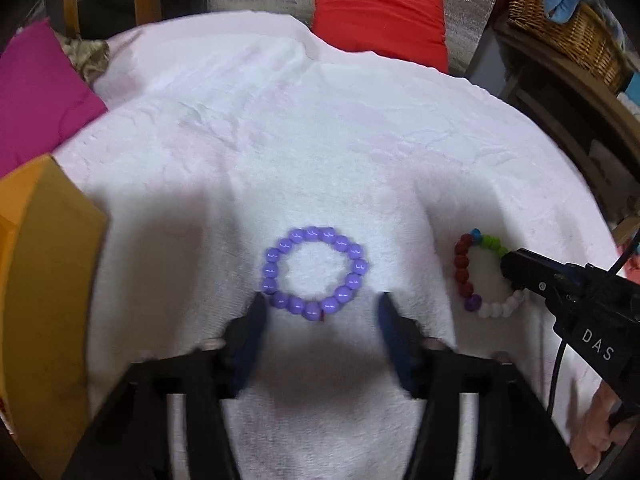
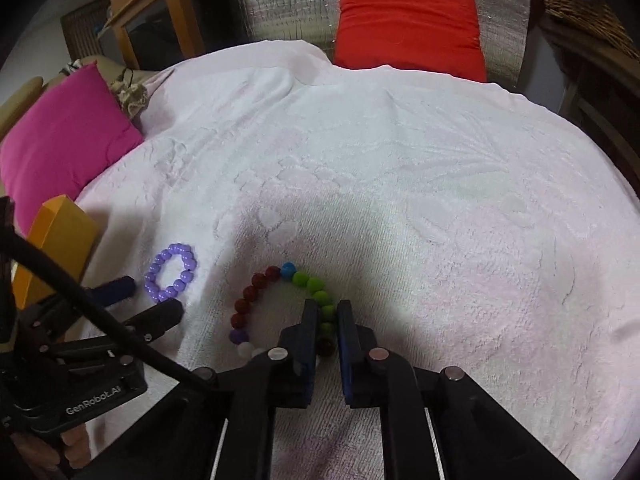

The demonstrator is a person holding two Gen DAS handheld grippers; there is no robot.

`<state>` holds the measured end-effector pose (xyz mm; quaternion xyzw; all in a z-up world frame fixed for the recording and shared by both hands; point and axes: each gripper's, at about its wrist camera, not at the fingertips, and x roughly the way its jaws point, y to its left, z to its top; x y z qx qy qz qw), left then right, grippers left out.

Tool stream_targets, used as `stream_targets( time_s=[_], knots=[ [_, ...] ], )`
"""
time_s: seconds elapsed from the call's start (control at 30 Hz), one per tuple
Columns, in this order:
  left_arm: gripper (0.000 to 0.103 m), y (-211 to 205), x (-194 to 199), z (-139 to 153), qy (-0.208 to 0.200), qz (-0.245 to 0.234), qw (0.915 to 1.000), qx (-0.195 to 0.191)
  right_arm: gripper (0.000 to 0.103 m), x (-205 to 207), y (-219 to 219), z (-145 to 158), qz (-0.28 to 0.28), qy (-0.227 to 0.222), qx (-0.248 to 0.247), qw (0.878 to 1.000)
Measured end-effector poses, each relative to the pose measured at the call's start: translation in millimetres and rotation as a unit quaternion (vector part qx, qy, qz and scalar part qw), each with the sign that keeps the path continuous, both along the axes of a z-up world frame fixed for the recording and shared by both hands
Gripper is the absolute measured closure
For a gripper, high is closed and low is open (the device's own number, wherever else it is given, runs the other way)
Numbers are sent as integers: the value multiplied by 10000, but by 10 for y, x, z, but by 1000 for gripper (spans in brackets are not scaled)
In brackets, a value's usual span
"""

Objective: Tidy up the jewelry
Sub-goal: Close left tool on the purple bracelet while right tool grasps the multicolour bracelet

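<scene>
A purple bead bracelet (image 1: 314, 272) lies flat on the white towel (image 1: 320, 140). My left gripper (image 1: 320, 304) is open, its fingertips on either side of the bracelet's near edge. A multicolour bead bracelet (image 2: 288, 312) with red, green, blue, purple and white beads lies to the right. My right gripper (image 2: 328, 308) is shut on its green beads, low on the towel (image 2: 400, 200). The purple bracelet (image 2: 171, 272) and my left gripper (image 2: 148, 300) also show in the right wrist view. The multicolour bracelet (image 1: 470, 272) and right gripper (image 1: 514, 268) show in the left wrist view.
An orange box (image 1: 48, 280) stands at the left edge of the towel; it also shows in the right wrist view (image 2: 60, 240). A magenta cushion (image 2: 68, 144) lies at the far left and a red cushion (image 2: 408, 24) at the back. Wicker baskets (image 1: 560, 20) stand at the right.
</scene>
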<state>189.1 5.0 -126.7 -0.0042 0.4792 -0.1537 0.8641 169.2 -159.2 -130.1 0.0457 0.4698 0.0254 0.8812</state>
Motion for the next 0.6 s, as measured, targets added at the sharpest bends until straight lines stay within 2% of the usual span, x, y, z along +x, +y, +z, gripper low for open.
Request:
stream_targets(
  time_s=[0.07, 0.13, 0.2, 0.37, 0.43, 0.47, 0.5, 0.53, 0.57, 0.6],
  knots=[
    [68, -19, 8, 2, -11, -39, 9999, -104, 93, -13, -44, 22, -94, -21, 39, 9999],
    [83, -49, 2, 6, -28, -126, 9997, -188, 93, -36, -103, 50, -174, -34, 78, 9998],
    [91, -58, -2, 7, -13, -177, 9994, -283, 93, -42, -163, 61, -276, -28, 113, 9996],
    [94, -44, -2, 35, 23, -174, 9992, -355, 93, -41, -301, 67, -462, 16, 274, 9986],
    [93, -43, 1, 78, -58, -117, 9996, -260, 93, -30, -333, 55, -500, 59, 356, 9981],
    [92, -39, -3, 102, -110, -98, 9997, -209, 93, -24, -347, 43, -512, 93, 398, 9979],
    [85, -40, 2, 132, -155, -109, 9997, -185, 93, -16, -353, 25, -518, 133, 431, 9976],
    [71, -42, 0, 154, -202, -130, 9995, -209, 93, -16, -354, 9, -525, 159, 449, 9975],
    [61, -47, -1, 174, -265, -135, 9993, -243, 93, -13, -355, -3, -525, 176, 460, 9974],
    [43, -58, 2, 184, -336, -104, 9991, -230, 93, -15, -346, -11, -526, 169, 453, 9974]
  ],
)
